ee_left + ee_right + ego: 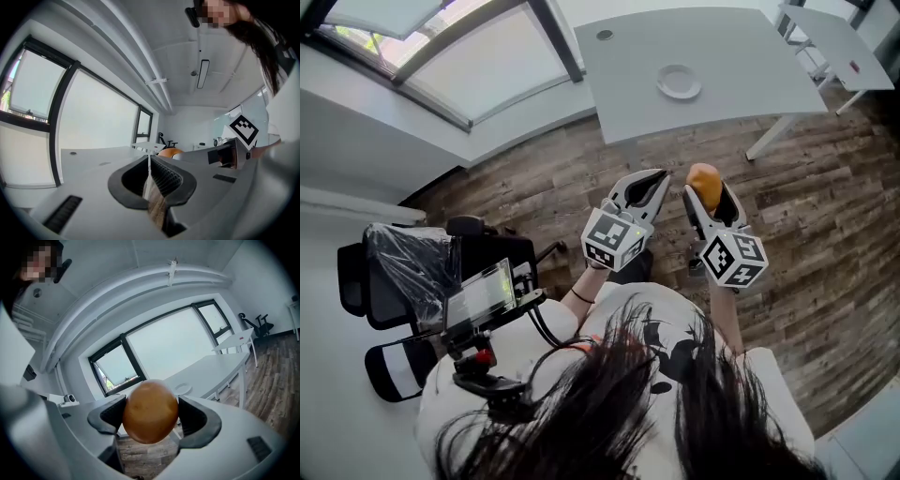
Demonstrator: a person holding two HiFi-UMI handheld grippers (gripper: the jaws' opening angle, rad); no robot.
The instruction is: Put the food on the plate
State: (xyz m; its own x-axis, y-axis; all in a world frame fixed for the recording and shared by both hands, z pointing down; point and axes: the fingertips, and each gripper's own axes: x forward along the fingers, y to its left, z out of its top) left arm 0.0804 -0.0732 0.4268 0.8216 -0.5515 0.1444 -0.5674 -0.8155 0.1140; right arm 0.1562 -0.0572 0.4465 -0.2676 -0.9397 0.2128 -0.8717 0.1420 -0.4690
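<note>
A round orange-brown food item [150, 411], like a bread roll, sits clamped in my right gripper [705, 187], held above the wooden floor; it also shows as an orange lump [705, 184] in the head view. A small white plate [679, 82] lies on the white table [741, 66] ahead, well beyond both grippers; the plate [183, 389] shows small past the roll. My left gripper [655, 182] is beside the right one, shut with nothing between its jaws. The roll [169, 152] peeks over the left gripper's body.
A second white table [839, 42] stands at the far right. A black office chair [403, 272] with plastic wrap is at the left. Large windows [441, 47] run along the left wall. Wooden floor [825, 244] lies between me and the table.
</note>
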